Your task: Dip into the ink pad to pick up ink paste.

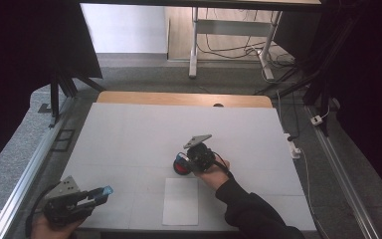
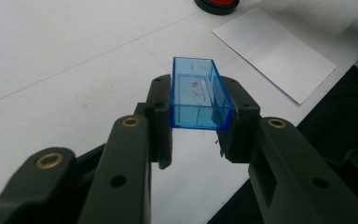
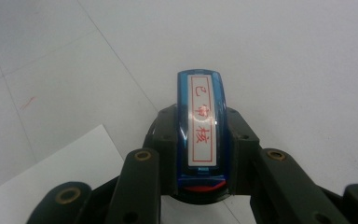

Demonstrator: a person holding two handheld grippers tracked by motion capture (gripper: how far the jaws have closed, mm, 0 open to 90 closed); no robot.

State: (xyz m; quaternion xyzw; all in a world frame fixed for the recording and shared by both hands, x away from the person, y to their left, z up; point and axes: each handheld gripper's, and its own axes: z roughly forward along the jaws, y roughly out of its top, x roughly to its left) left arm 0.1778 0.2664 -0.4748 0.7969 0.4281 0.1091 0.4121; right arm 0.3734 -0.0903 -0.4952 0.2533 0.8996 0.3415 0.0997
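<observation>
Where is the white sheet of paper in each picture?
High view: the white sheet of paper lies flat near the table's front edge, just below the red ink pad.
Left gripper view: the paper is at the upper right, beyond the clear blue cap.
Right gripper view: one corner of it shows at the lower left.
Shared landmark: the pale table.

Open tabletop (image 1: 144, 129) — obstacles: ink pad (image 1: 181, 167), paper (image 1: 180, 201)

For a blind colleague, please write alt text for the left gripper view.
The left gripper is shut on a clear blue plastic cover above a white table. Beyond lie a white paper sheet and a red ink pad.
</observation>
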